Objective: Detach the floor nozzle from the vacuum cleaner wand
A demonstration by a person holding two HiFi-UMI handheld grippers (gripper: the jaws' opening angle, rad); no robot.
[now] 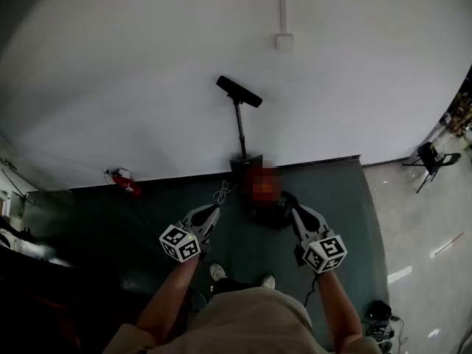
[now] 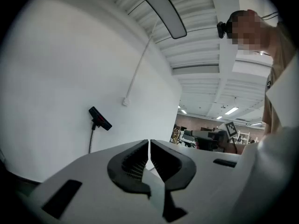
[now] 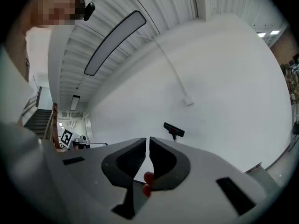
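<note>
The left gripper (image 1: pixel 214 211) and right gripper (image 1: pixel 293 212) are held pressed together, with nothing between the jaws. The nozzle (image 1: pixel 238 91) is seen well ahead of both, raised atop the wand (image 1: pixel 240 131), which is stood up by the wall (image 1: pixel 133 65). If the nozzle is reached with the jaws unopened, or pulled while the wand is left unsteadied, the wand could be toppled.

left gripper (image 1: pixel 209 217) closed, right gripper (image 1: pixel 297 217) closed, level
</note>
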